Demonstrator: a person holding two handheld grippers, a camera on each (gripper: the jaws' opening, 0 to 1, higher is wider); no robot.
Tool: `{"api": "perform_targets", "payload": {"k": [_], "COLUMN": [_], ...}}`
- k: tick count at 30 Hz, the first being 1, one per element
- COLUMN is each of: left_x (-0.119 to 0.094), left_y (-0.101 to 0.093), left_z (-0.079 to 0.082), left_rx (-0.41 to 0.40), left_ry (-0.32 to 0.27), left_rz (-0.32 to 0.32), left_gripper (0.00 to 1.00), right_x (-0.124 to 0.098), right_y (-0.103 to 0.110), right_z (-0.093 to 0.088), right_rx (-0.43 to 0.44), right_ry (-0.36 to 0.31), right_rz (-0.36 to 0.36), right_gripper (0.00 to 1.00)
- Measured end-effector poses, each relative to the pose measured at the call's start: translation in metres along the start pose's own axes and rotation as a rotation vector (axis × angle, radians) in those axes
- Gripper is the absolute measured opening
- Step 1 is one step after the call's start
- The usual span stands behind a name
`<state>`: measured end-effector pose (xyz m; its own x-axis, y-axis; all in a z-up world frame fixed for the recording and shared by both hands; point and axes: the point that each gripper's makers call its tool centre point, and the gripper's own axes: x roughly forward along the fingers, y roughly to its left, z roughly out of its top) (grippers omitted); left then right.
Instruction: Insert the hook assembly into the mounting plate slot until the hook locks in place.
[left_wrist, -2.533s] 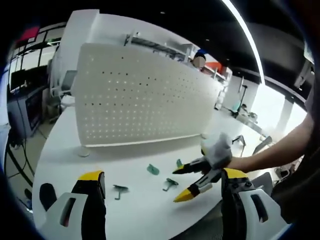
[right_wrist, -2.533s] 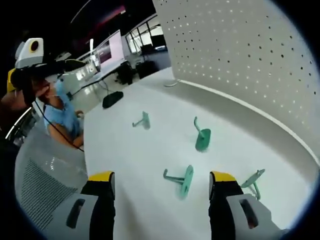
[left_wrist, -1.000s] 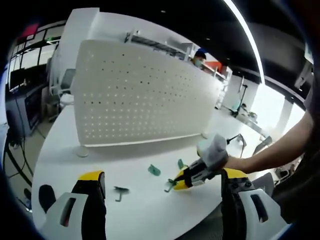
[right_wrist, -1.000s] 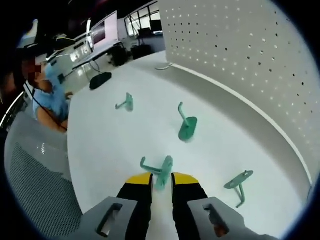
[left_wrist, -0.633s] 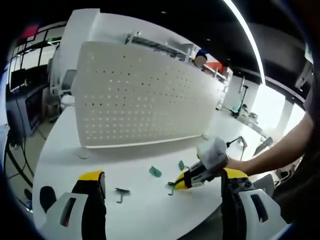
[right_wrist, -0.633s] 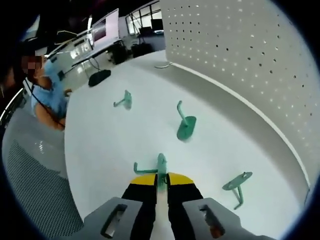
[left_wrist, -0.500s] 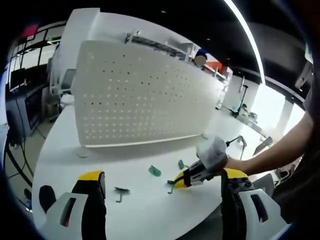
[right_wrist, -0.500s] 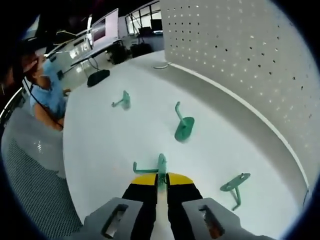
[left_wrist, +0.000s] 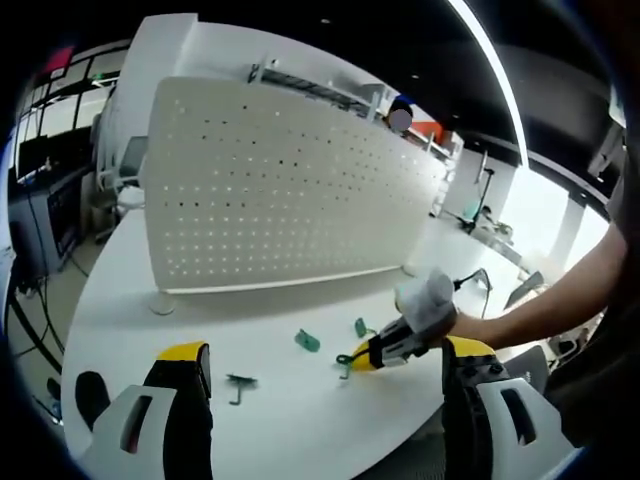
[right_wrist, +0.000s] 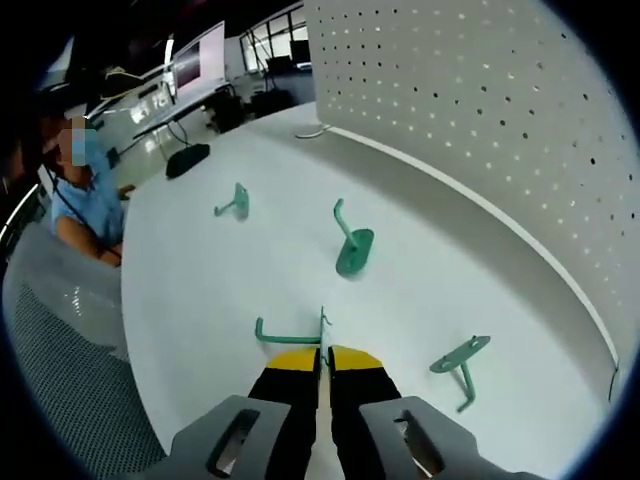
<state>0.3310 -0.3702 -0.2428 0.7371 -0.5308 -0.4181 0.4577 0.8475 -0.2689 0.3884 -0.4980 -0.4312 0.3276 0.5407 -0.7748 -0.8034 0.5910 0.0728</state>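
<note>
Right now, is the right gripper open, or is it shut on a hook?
Shut on a hook. In the right gripper view the right gripper has its yellow-tipped jaws pressed together on the flat plate of a green hook.

table: white, curved edge (left_wrist: 300, 420)
ceiling: dark, one long light strip (left_wrist: 500, 75)
windows: bright, far side (left_wrist: 535, 215)
chair: grey mesh, beside my table (right_wrist: 60, 360)
monitors: desks behind (right_wrist: 200, 55)

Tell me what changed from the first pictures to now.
The right gripper, open earlier, came down and shut on the nearest green hook. The left gripper stayed open and idle. The other hooks and the pegboard stayed put.
</note>
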Motion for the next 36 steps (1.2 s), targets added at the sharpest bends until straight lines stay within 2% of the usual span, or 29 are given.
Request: {"api": "perform_targets", "payload": {"k": [10, 17, 23, 27, 36], "left_x": [0.001, 0.001, 0.001, 0.0, -0.002], "left_y": [-0.004, -0.004, -0.009, -0.011, -0.013], "left_z": [-0.001, -0.001, 0.002, -0.003, -0.001], "left_rx": [0.004, 0.005, 0.011, 0.031, 0.021], "left_ry": [0.005, 0.002, -0.006, 0.011, -0.003], "left_rz": [-0.014, -0.017, -0.028, -0.029, -0.031], "left_gripper": [0.98, 0.97, 0.97, 0.96, 0.96], "right_x": [-0.006, -0.023, -0.037, -0.041, -0.057], "right_y": [-0.002, -0.005, -0.008, -0.007, -0.003], "right_z": [0.01, 0.034, 0.053, 0.061, 0.075], "right_rx": [0.011, 0.03, 0.018, 0.015, 0.011], "right_ry": [-0.019, -0.075, -0.117, -0.133, -0.16], "right_rz": [-0.008, -0.019, -0.058, -0.065, -0.067], "right_gripper": [0.01, 0.01, 0.01, 0.01, 0.01]}}
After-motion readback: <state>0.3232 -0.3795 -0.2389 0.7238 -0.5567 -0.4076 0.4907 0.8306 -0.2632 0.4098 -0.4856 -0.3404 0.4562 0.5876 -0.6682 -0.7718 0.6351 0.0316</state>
